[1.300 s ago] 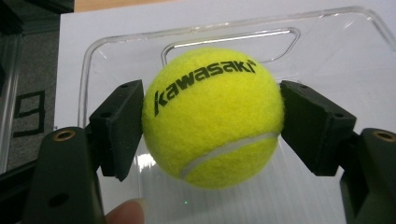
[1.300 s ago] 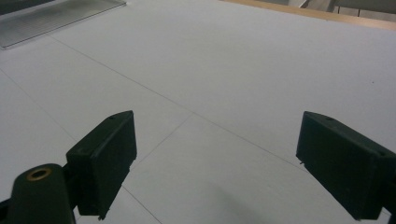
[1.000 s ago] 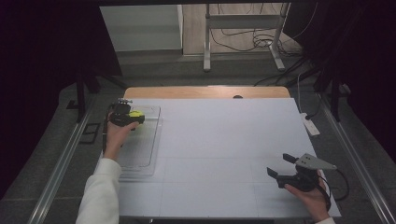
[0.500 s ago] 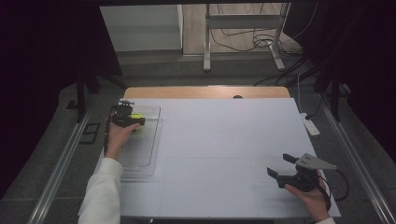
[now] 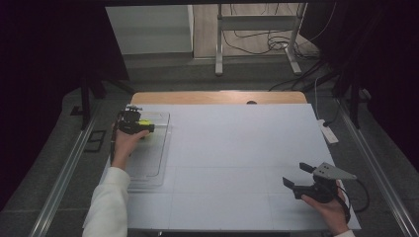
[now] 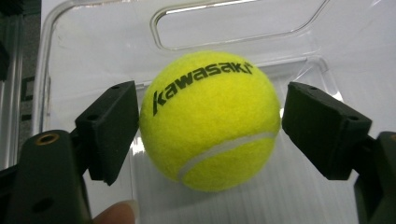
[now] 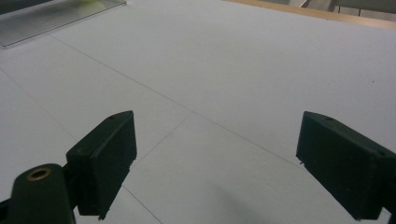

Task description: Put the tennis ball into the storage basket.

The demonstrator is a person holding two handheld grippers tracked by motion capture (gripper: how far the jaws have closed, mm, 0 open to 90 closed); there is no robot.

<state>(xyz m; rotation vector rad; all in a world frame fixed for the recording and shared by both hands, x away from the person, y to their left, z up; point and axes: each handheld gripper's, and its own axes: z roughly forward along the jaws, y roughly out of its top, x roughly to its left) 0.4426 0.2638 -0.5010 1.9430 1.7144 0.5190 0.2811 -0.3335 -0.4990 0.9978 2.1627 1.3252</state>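
Note:
A yellow tennis ball (image 6: 210, 107) with black lettering rests in a clear plastic tray (image 6: 233, 28) at the table's far left. My left gripper (image 6: 212, 128) straddles the ball. Its jaws have just been opening: the left pad (image 6: 112, 130) sits at the ball's edge, and a narrow gap shows at the right pad. From above, the left gripper (image 5: 132, 122) lies over the tray (image 5: 148, 158) with the ball (image 5: 145, 122) at its tip. My right gripper (image 5: 296, 174) rests open near the front right of the white surface, with nothing between its jaws (image 7: 215, 163).
A white sheet (image 5: 237, 148) covers the table, whose wooden far edge (image 5: 217, 97) shows beyond it. A white power strip (image 5: 328, 133) lies off the right side. A metal stand (image 5: 257, 44) and cables sit on the floor behind.

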